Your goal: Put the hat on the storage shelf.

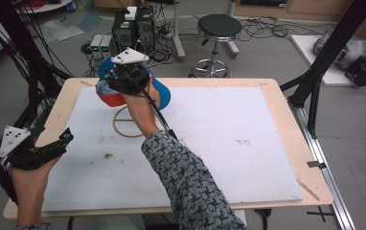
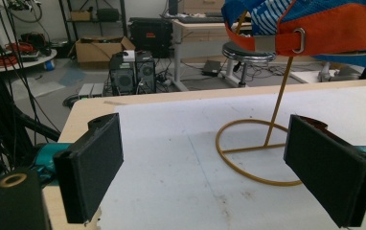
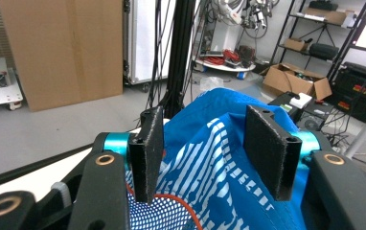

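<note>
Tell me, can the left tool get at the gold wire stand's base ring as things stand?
Probably yes. The left tool is open, and bare white board lies between it and the base ring. The cap and right tool sit higher up, above the ring.

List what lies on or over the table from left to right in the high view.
left gripper → wire stand's ring base → blue and orange cap under the right gripper → grey smudge on the white board → wooden stick
</note>
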